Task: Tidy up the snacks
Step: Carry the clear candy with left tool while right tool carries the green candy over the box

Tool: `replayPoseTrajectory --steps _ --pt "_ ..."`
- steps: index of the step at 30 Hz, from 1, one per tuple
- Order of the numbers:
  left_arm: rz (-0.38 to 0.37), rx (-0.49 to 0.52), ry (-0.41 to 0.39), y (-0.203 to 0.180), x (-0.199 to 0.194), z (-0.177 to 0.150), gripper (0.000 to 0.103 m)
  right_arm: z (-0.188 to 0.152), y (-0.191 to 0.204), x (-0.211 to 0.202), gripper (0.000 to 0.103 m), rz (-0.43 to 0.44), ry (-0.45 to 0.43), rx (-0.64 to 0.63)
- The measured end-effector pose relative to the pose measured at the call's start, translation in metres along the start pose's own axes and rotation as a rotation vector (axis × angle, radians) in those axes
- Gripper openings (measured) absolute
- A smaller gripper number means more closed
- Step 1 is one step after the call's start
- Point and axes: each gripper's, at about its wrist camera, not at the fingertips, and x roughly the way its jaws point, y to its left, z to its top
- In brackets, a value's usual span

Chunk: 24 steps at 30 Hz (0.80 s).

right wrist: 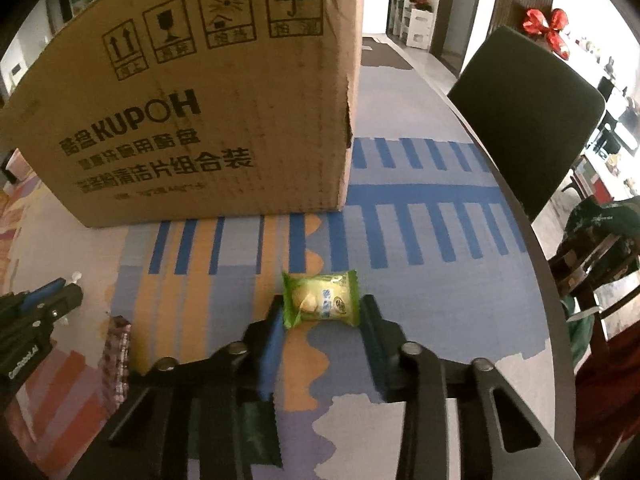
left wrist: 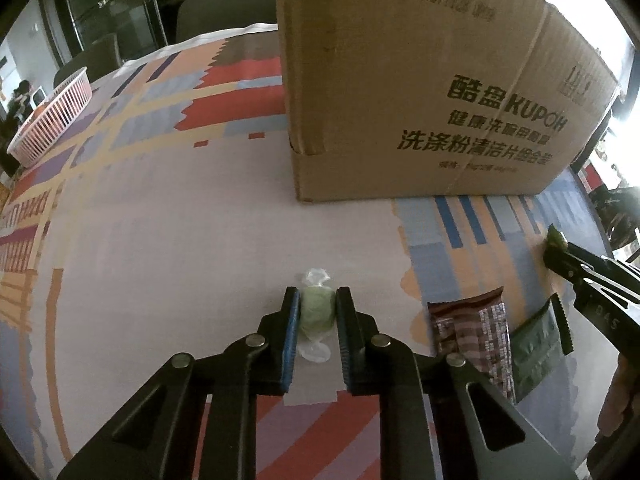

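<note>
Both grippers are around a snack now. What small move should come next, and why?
Probably lift both straight up. The left gripper is shut on the pale green candy, the right gripper on the green snack packet; both snacks rest on the tablecloth, before the cardboard box.

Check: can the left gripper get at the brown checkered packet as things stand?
Probably not yet: the left gripper is shut on a pale green candy. The brown checkered packet lies just right of it, uncovered, so the path looks free once it lets go.
</note>
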Motion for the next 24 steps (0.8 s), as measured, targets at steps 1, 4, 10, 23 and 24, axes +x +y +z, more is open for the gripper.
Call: replayPoseTrajectory --steps 1,4,10,23,24 --pt "-0.001 0.001 -0.003 0.000 -0.001 0.000 0.019 0.000 0.001 -0.001 0.028 0.000 0.000 -0.002" --pt "-0.004 0.005 -0.019 -0.002 -0.006 -0.002 0.019 -0.001 0.003 -0.005 0.027 0.010 -0.002 -0.007" --pt "-0.023 0.009 -0.068 -0.006 -0.028 -0.003 0.019 -0.006 0.006 -0.026 0.027 0.045 -0.033 -0.009" --pt "-0.082 0.014 -0.202 -0.015 -0.089 0.002 0.019 -0.006 0.019 -0.091 0.027 0.122 -0.151 -0.040" --pt "-0.088 0.014 -0.213 -0.015 -0.094 0.002 0.019 -0.006 0.020 -0.098 0.027 0.129 -0.165 -0.043"
